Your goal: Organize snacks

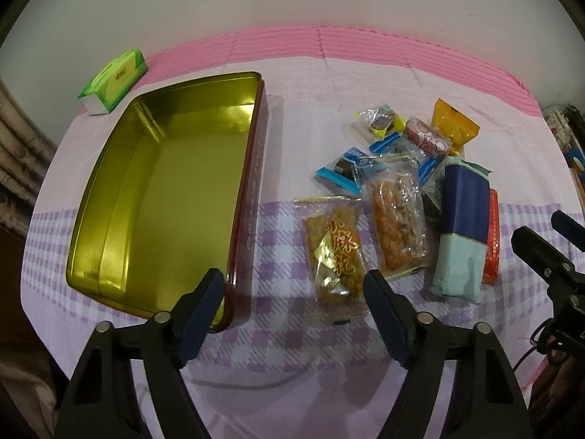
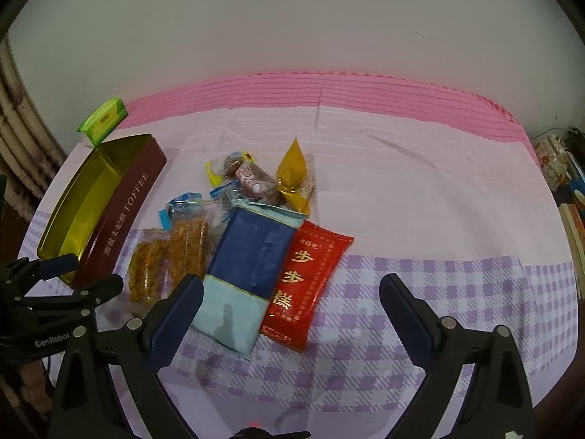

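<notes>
An open, empty gold-lined tin (image 1: 164, 190) with dark red walls lies at the left; it also shows in the right wrist view (image 2: 109, 212). A pile of wrapped snacks lies to its right: two clear packs of fried twists (image 1: 336, 252) (image 1: 398, 219), a blue and pale blue pack (image 1: 462, 226) (image 2: 248, 274), a red pack (image 2: 307, 285), small blue, yellow and orange packets (image 1: 453, 128). My left gripper (image 1: 292, 289) is open and empty, above the table between the tin and the nearest twist pack. My right gripper (image 2: 292, 296) is open and empty, over the blue and red packs.
A green tissue pack (image 1: 115, 80) lies behind the tin near the wall. The table has a pink and purple checked cloth (image 2: 420, 201). Books and clutter (image 2: 570, 201) stand past the right edge. The right gripper's body shows in the left wrist view (image 1: 548, 259).
</notes>
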`<move>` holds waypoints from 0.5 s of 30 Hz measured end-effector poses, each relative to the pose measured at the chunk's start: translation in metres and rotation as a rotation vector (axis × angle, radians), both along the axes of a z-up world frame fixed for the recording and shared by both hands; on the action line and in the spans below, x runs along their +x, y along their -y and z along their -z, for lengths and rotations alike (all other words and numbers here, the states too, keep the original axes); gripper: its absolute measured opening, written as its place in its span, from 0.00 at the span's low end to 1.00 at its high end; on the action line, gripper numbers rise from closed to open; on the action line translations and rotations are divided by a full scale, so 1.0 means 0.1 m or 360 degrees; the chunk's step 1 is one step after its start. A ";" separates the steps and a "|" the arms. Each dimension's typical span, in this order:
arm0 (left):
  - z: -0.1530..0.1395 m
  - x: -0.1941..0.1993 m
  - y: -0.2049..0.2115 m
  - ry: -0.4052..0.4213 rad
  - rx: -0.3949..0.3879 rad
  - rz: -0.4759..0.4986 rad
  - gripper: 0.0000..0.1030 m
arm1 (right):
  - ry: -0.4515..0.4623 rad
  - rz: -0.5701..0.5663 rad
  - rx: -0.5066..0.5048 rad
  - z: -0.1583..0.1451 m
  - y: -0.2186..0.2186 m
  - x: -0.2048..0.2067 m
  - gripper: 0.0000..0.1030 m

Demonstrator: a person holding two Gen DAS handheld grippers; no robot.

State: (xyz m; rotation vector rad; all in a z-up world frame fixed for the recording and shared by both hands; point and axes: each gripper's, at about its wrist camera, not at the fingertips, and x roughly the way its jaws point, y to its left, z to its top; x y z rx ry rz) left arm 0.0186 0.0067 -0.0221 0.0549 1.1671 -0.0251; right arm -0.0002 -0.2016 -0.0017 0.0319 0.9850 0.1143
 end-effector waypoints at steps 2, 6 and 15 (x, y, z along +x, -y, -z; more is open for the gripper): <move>0.00 0.04 0.02 -0.0007 -0.0001 0.0001 0.69 | 0.0000 0.0007 0.0005 0.01 0.02 0.00 0.94; -0.05 0.14 0.04 -0.0009 -0.0019 0.0012 0.68 | -0.0002 0.0025 0.0027 0.02 0.08 0.01 0.94; -0.23 0.16 0.07 -0.0010 -0.0077 0.0053 0.67 | -0.0005 0.0053 0.0091 0.07 0.19 0.05 0.94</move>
